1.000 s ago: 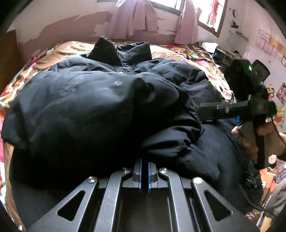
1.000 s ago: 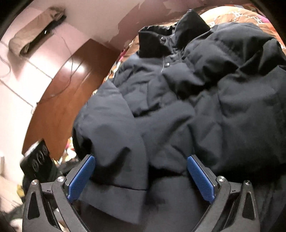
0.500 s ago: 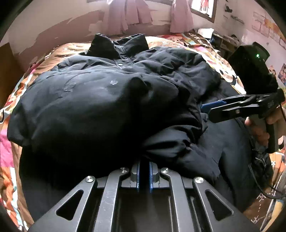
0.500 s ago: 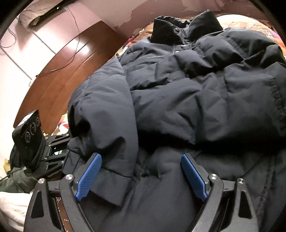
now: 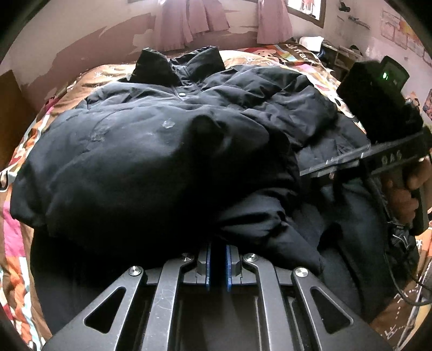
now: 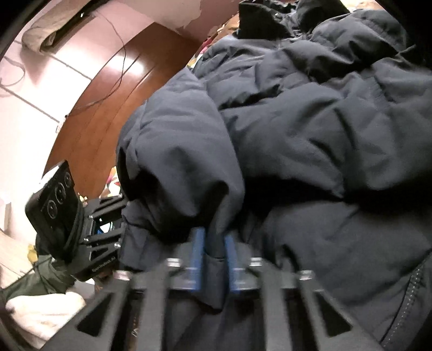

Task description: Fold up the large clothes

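A big black puffer jacket lies spread on the bed, collar at the far end. My left gripper is shut on the jacket's near edge, with dark fabric in the narrow gap between its blue pads. In the right wrist view the jacket fills the frame. My right gripper has its jaws closing, and a fold of the jacket's cloth is pinched between the blue pads. The left wrist view shows the right gripper side-on at the jacket's right side. The left gripper meets the jacket's left edge.
A patterned bedspread lies under the jacket. A person's hand holds the right gripper's handle. A brown wooden panel stands left of the bed, and pink curtains hang at the back wall. White cloth lies low left.
The right gripper's jaws went from wide open to closed on a fold of the jacket, and it moved in closer. The left gripper stayed pinched on the near edge.
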Demonstrator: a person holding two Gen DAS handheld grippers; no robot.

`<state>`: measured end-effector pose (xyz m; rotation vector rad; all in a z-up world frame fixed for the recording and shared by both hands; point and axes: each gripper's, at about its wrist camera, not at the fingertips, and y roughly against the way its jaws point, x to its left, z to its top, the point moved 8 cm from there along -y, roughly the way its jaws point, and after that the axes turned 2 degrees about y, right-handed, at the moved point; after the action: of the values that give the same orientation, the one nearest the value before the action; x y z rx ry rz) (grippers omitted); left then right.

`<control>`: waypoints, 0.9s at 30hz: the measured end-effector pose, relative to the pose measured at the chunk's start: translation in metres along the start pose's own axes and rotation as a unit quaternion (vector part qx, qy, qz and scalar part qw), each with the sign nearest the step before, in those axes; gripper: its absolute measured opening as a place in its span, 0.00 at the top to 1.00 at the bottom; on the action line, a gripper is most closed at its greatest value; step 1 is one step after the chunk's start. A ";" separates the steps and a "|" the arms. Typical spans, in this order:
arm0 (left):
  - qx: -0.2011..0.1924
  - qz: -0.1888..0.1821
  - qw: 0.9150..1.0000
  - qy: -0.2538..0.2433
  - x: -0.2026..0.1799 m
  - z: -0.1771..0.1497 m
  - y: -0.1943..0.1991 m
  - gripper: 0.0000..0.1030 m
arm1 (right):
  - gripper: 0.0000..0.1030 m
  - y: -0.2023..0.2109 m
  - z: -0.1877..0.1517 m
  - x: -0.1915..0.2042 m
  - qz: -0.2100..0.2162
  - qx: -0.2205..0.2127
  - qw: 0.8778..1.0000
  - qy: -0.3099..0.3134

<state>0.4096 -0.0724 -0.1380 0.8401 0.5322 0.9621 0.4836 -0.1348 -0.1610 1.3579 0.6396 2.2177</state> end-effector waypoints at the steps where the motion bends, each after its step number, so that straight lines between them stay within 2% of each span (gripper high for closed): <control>1: -0.001 -0.002 1.000 -0.005 -0.002 0.000 0.001 0.92 | 0.92 0.005 0.003 0.002 0.002 -0.008 1.000 0.002; 3: -0.009 -0.015 1.000 -0.015 -0.008 0.002 0.007 0.85 | 0.92 0.019 0.011 0.006 -0.011 -0.028 0.999 0.013; 5: -0.015 -0.062 0.998 -0.012 -0.018 0.004 0.014 0.48 | 0.93 0.040 0.023 0.009 -0.023 -0.056 0.998 0.022; 7: -0.034 -0.083 0.996 -0.005 -0.025 0.008 0.023 0.37 | 0.93 0.060 0.038 0.009 -0.039 -0.085 0.995 0.034; 10: -0.050 -0.081 0.995 -0.005 -0.027 0.012 0.030 0.37 | 0.93 0.086 0.060 -0.006 -0.068 -0.124 0.989 0.029; 12: -0.064 -0.074 0.995 0.012 -0.019 0.017 0.034 0.37 | 0.93 0.097 0.070 -0.019 -0.096 -0.146 0.984 0.027; 15: -0.086 -0.032 0.994 0.064 0.011 0.029 0.038 0.37 | 0.89 0.105 0.077 -0.053 -0.150 -0.153 0.977 0.023; 18: -0.092 0.016 0.989 0.110 0.045 0.040 0.041 0.37 | 0.79 0.102 0.066 -0.077 -0.141 -0.153 0.978 -0.031; 20: -0.091 0.041 0.986 0.135 0.069 0.049 0.043 0.37 | 0.48 0.106 0.060 -0.084 -0.139 -0.153 0.977 -0.043; 21: -0.093 0.041 0.984 0.148 0.080 0.053 0.045 0.37 | 0.43 0.110 0.056 -0.085 -0.135 -0.156 0.977 -0.045; 23: -0.096 0.035 0.979 0.178 0.100 0.057 0.049 0.37 | 0.37 0.116 0.050 -0.083 -0.133 -0.158 0.977 -0.044; 27: -0.100 0.048 0.971 0.214 0.131 0.056 0.053 0.35 | 0.36 0.107 0.037 -0.083 -0.155 -0.131 0.979 -0.030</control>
<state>0.4874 0.0374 -0.0666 0.4786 0.7534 1.2741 0.5359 -0.2634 -0.1385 1.1046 0.4811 1.9258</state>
